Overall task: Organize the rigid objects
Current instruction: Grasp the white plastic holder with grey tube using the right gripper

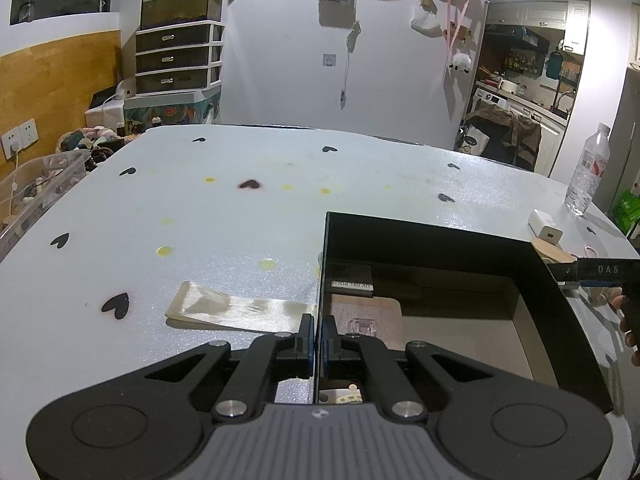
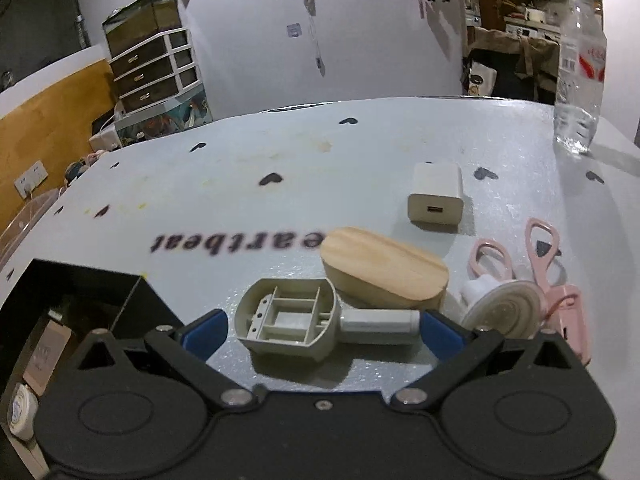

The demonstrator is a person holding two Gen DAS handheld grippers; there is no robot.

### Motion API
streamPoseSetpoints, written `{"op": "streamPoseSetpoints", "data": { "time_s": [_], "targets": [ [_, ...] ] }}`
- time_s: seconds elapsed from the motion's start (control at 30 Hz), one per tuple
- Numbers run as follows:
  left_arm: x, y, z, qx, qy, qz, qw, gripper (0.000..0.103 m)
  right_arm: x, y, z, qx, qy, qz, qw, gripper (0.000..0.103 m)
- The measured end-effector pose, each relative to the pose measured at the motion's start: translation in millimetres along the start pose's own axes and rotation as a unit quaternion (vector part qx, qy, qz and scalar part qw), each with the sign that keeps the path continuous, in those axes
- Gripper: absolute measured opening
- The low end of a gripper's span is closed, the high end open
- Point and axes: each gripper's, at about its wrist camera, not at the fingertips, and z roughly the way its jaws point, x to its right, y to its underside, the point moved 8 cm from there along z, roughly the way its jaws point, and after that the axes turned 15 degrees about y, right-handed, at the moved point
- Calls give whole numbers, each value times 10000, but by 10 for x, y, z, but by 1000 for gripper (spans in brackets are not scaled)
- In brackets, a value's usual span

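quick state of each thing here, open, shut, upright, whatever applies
left hand-held gripper: shut on the black box wall
right hand-held gripper: open around the grey plastic part
black box: open-topped
water bottle: upright
wooden block: tilted

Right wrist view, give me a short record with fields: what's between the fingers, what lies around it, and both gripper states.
between fingers: grey plastic part, lying on the table, not gripped
right gripper: open
left gripper: shut on the box wall
behind part: wooden block, charger
right of part: white disc, pink scissors
far right: bottle
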Motion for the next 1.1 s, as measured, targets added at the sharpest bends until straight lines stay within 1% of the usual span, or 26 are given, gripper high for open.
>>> {"op": "streamPoseSetpoints", "data": {
  "time_s": [0.17, 0.27, 0.4, 0.47, 0.53, 0.57, 0.6, 0.67, 0.77, 0.93, 0.97, 1.03, 1.1],
  "targets": [
    [-4, 1, 24, -3, 8, 2, 10000, 3, -36, 25, 116, -135, 142, -60, 9998, 103],
    [-2, 2, 38, -2, 25, -8, 10000, 3, -63, -5, 140, -74, 184, -65, 9998, 103],
    [-5, 1, 39, 0, 30, -9, 10000, 3, -36, -26, 173, -139, 208, 88, 9996, 103],
    [-3, 2, 41, 2, 38, -14, 10000, 3, -6, -32, 177, -187, 101, 261, 9994, 102],
    [-2, 2, 42, 4, 44, -13, 10000, 3, 25, -37, 183, -208, 59, 404, 9989, 97],
    [-2, 3, 44, 2, 43, -13, 10000, 3, 44, -37, 193, -225, 104, 443, 9987, 93],
    [-3, 4, 46, 1, 41, -13, 10000, 3, 61, -40, 196, -207, 126, 471, 9986, 91],
    [-4, 4, 41, 1, 39, -14, 10000, 3, 65, -44, 202, -194, 142, 451, 9987, 89],
    [-3, 2, 41, 3, 39, -14, 10000, 4, 68, -48, 211, -136, 253, 350, 9990, 80],
    [-4, 2, 40, 1, 38, -13, 10000, 3, 64, -45, 204, -59, 281, 167, 9994, 76],
    [-4, 2, 41, 1, 39, -13, 10000, 3, 75, -47, 198, -52, 274, 176, 9995, 74],
    [-4, 4, 44, 3, 41, -16, 10000, 4, 108, -53, 184, -31, 242, 240, 9994, 66],
    [-3, 2, 43, 2, 39, -16, 10000, 3, 139, -55, 178, -60, 176, 322, 9993, 64]
  ]
}}
